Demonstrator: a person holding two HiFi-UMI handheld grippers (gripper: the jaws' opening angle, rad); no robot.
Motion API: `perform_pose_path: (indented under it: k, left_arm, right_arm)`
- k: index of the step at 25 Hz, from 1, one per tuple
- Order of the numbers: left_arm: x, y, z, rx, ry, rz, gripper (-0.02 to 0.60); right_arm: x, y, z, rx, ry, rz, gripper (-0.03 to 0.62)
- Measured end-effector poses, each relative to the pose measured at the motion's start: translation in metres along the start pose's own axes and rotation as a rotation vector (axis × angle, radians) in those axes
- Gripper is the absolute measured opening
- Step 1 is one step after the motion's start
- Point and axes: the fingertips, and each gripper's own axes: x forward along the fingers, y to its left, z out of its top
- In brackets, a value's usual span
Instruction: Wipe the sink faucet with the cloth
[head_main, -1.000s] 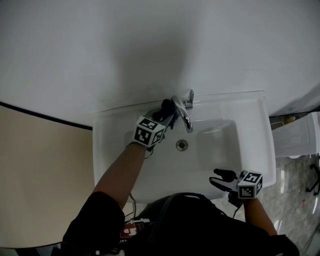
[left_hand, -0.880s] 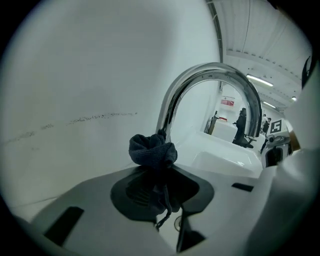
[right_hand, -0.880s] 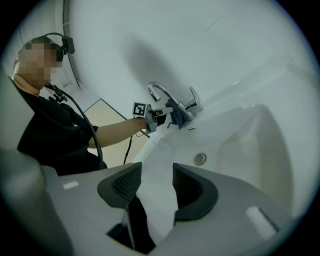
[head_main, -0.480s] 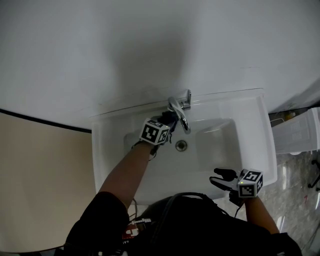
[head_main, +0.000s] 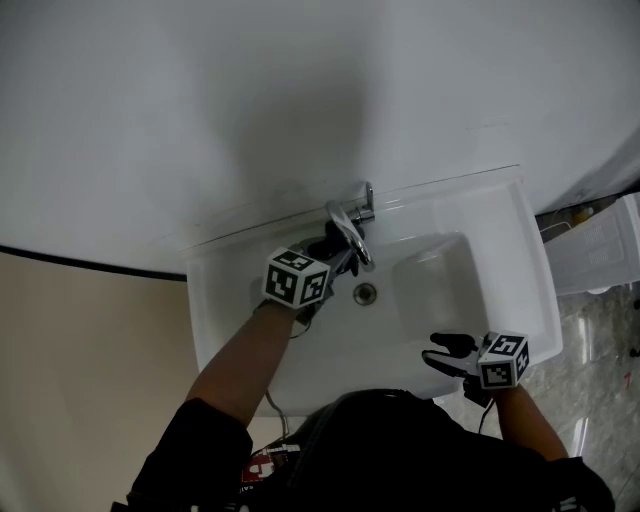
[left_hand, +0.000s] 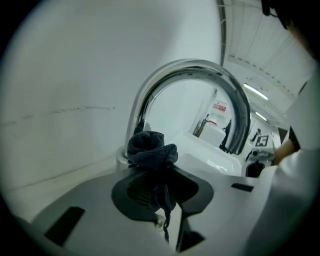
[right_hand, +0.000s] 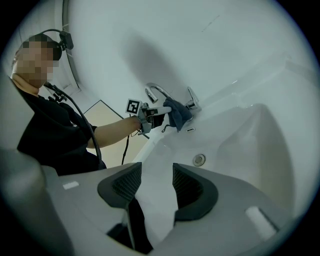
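A chrome arched faucet (head_main: 350, 225) stands at the back of the white sink (head_main: 225, 310). My left gripper (head_main: 335, 250) is shut on a bunched dark blue cloth (head_main: 328, 243), which sits against the faucet's left side near its base. In the left gripper view the cloth (left_hand: 150, 147) bulges out of the left gripper (left_hand: 159, 175) right before the faucet (left_hand: 200, 75) neck. Over the sink's front right rim my right gripper (head_main: 440, 352) stands open and empty. The right gripper view shows the right gripper (right_hand: 156, 175), with the left gripper (right_hand: 162, 112), cloth (right_hand: 177, 114) and faucet (right_hand: 156, 91) beyond.
The drain (head_main: 365, 293) lies in the basin below the spout. A plain white wall rises close behind the sink. A white slatted crate (head_main: 600, 260) stands on the floor to the right. A beige panel (head_main: 80, 360) is at the left.
My left gripper and the cloth shifted a little along the faucet's left side, first nearer the spout, then back toward me. The right gripper stayed put.
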Motion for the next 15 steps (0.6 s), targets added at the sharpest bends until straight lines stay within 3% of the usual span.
perform_pose_path:
  k: [4,6,10,15]
  left_arm:
    - [0.027,0.006,0.016,-0.301,-0.142,-0.016,0.07]
    - [0.037,0.007,0.027,-0.374,-0.211,-0.023,0.067]
    - [0.057,0.002,0.04,-0.381,-0.248,-0.02,0.067]
    - [0.074,-0.006,0.031,-0.338,-0.199,-0.042,0.067]
  right_arm:
    - [0.001,0.003,-0.001,-0.001,-0.002,0.006,0.187]
    - [-0.004,0.001,-0.002,0.005,-0.008,-0.003,0.187]
    - [-0.018,-0.007,-0.007,0.027,-0.015,-0.032,0.187]
    - [-0.023,-0.009,-0.012,0.03,-0.018,-0.037,0.187]
